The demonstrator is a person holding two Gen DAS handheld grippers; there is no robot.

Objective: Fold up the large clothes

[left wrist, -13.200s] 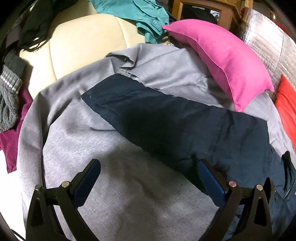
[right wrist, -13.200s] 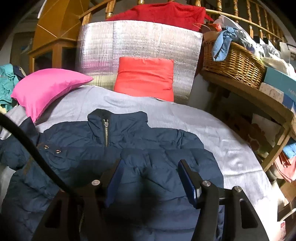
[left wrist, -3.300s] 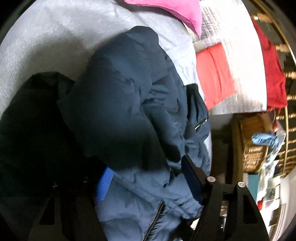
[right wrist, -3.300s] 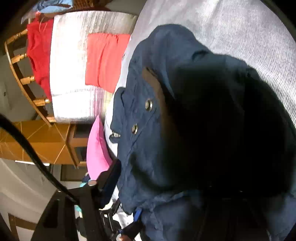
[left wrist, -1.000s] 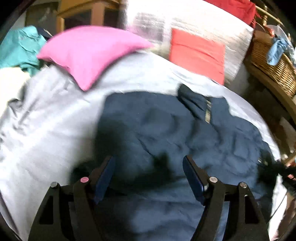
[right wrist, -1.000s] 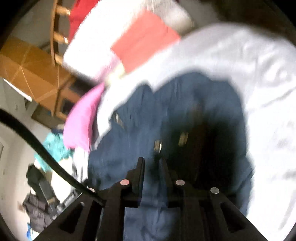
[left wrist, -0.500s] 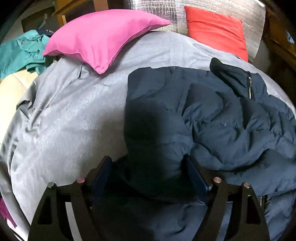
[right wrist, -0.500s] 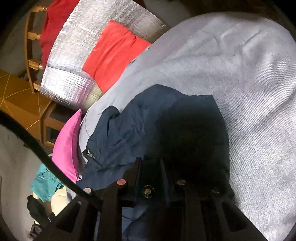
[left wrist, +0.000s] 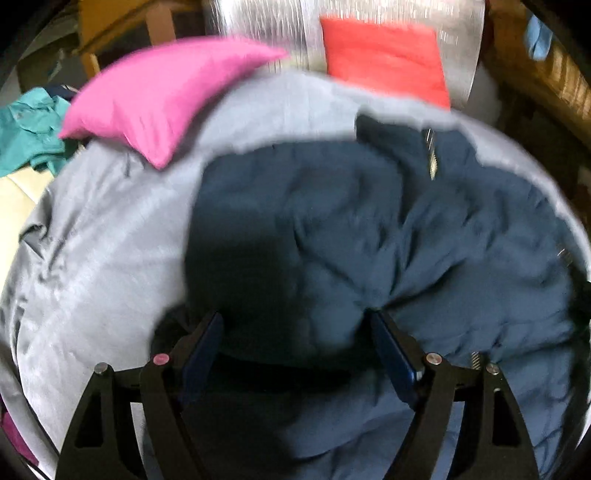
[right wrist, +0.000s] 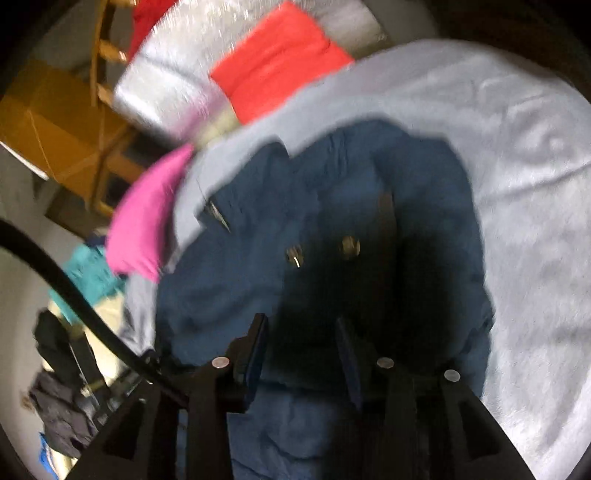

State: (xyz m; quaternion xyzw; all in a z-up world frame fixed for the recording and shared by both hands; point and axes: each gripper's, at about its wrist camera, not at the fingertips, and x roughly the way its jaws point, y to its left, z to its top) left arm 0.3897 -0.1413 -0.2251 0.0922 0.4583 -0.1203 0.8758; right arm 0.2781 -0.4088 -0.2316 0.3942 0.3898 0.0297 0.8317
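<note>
A navy puffer jacket lies bunched on the grey sheet, collar and zip at the far side. My left gripper hovers over its near fold, jaws wide open, with jacket fabric below and between the blue pads, which do not press on it. In the right wrist view the jacket shows two metal snaps. My right gripper is over its dark near part, and its jaws are opening with a narrow gap between them. Both views are motion-blurred.
A pink pillow and a red cushion rest at the far edge of the sheet, against a silver foil panel. A teal garment lies at the left. Wooden furniture stands behind. Bare sheet spreads right of the jacket.
My right gripper's jaws, shut on the jacket half a second ago, have parted. The left gripper has sunk a little toward the jacket and stays wide open.
</note>
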